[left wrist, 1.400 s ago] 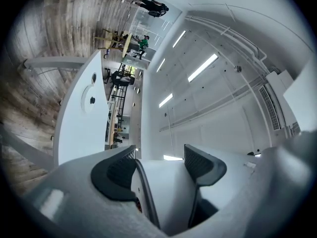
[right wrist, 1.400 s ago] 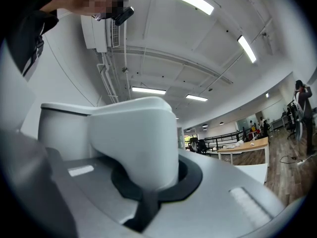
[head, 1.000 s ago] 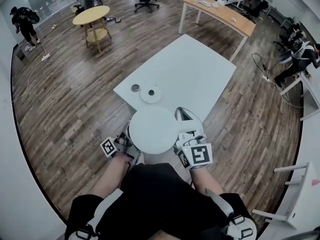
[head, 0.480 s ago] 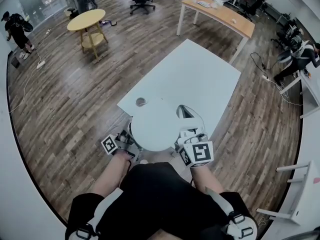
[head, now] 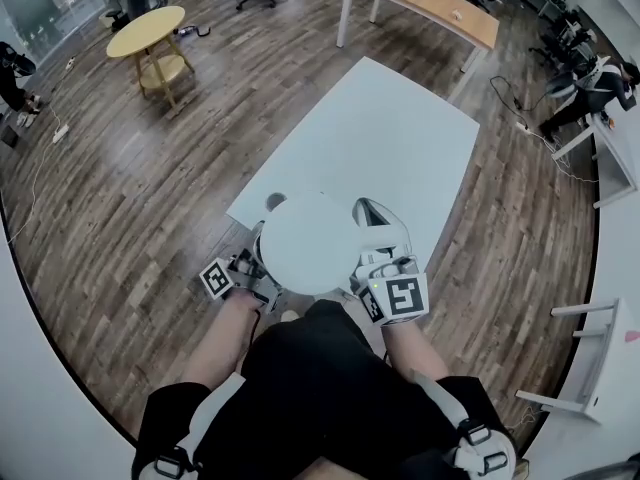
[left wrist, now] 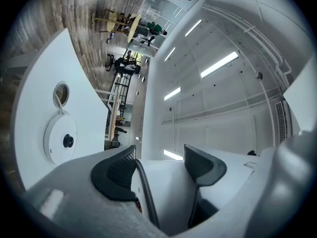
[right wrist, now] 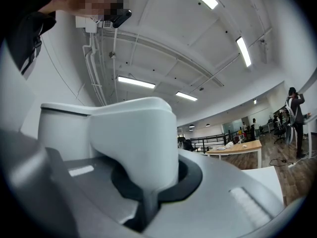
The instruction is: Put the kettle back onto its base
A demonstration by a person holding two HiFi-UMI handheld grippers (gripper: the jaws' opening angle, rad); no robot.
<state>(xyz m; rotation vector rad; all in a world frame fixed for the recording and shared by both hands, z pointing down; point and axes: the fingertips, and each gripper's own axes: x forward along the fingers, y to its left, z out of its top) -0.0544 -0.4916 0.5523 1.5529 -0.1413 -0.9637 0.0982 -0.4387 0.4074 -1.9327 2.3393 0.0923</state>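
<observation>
I carry a white kettle between both grippers; the head view looks down on its round lid. My right gripper is shut on the kettle's handle, which fills the right gripper view. On the kettle's left side, my left gripper has its dark pads closed against the white body. The round white base lies on the white table, below and ahead of the left gripper, its cord running to a grommet hole. From the head camera the kettle hides the base.
The grommet hole shows just beyond the kettle. A round yellow side table stands far left and a wooden desk at the back. A white chair is at the right. People stand at the room's edges.
Both grippers and the kettle have moved forward over the table's near end. The base, visible a second ago, is now covered by the kettle in the head view.
</observation>
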